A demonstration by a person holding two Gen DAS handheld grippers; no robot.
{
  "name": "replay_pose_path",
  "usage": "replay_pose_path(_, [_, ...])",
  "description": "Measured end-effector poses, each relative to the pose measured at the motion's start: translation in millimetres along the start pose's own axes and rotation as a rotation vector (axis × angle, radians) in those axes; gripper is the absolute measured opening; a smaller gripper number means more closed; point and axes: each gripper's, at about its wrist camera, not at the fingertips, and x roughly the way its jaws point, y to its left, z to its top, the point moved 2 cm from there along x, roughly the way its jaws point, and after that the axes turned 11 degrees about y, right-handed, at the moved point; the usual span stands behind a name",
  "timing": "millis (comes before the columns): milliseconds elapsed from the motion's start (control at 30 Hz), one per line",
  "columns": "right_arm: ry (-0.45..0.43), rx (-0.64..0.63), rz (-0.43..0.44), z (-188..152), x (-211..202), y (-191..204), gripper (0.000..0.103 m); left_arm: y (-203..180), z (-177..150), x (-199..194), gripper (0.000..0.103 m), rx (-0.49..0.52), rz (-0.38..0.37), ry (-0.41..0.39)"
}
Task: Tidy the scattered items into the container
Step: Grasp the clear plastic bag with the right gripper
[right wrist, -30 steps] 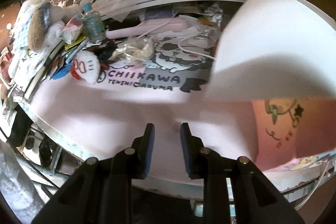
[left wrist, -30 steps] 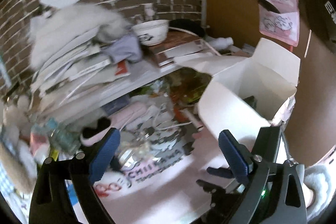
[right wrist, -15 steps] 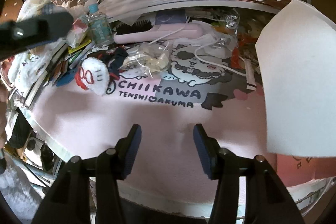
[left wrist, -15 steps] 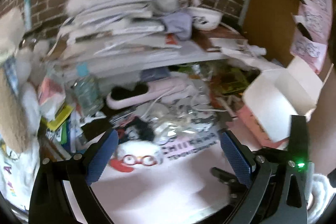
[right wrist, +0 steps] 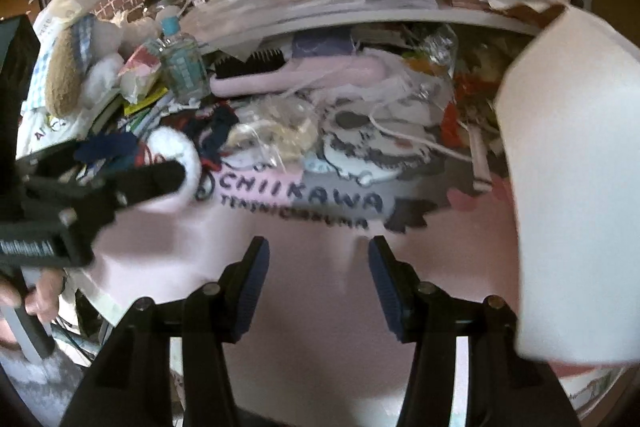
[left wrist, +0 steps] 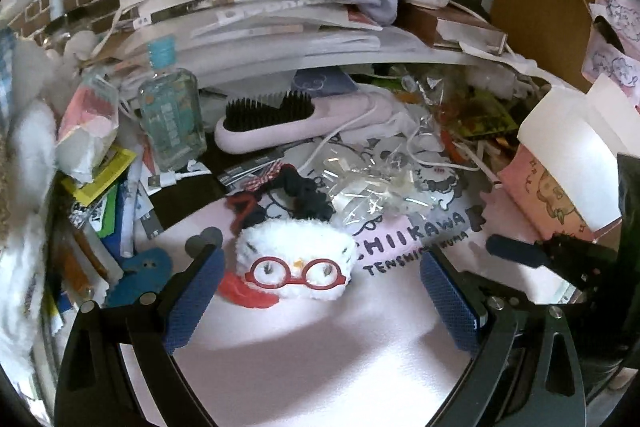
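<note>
Clutter covers the far half of a pink table (left wrist: 304, 359), where a person works with a tool in each hand. The left tool (left wrist: 320, 291), its blue pads spread wide, sits low over the mat with a white plush toy (left wrist: 294, 263) (red glasses, red scarf) lying between the pads, touched by neither. Just beyond the toy lie a dark scrunchie (left wrist: 308, 199) and a crumpled clear plastic bag (left wrist: 372, 187). Farther back, under a shelf (left wrist: 320, 61) stacked with books, a pink hairbrush (left wrist: 292, 125) with black bristles lies beside an upright clear bottle (left wrist: 172, 115) with a blue cap. The white box (left wrist: 576, 155), the container for the scattered things, stands open at the right edge of the table, well apart from the toy.

From the right wrist camera, the right tool (right wrist: 318, 291) hangs empty above bare pink mat, its pads parted to a middling gap. The box wall (right wrist: 572, 211) fills that view's right side, blurred. At left, the left tool's black frame (right wrist: 80, 195) reaches across in front of the plush toy (right wrist: 176, 147), and a hand (right wrist: 36, 301) grips its handle.
</note>
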Motion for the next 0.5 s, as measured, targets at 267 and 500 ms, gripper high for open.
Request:
replay_pose_path(267, [-0.049, -0.041, 0.003, 22, 10, 18, 0.06, 7, -4, -8, 0.098, -0.023, 0.001, -0.029])
replay_pose_path(500, [-0.066, -0.127, -0.036, 39, 27, 28, 0.068, 15, -6, -7, 0.098, -0.035, 0.003, -0.032])
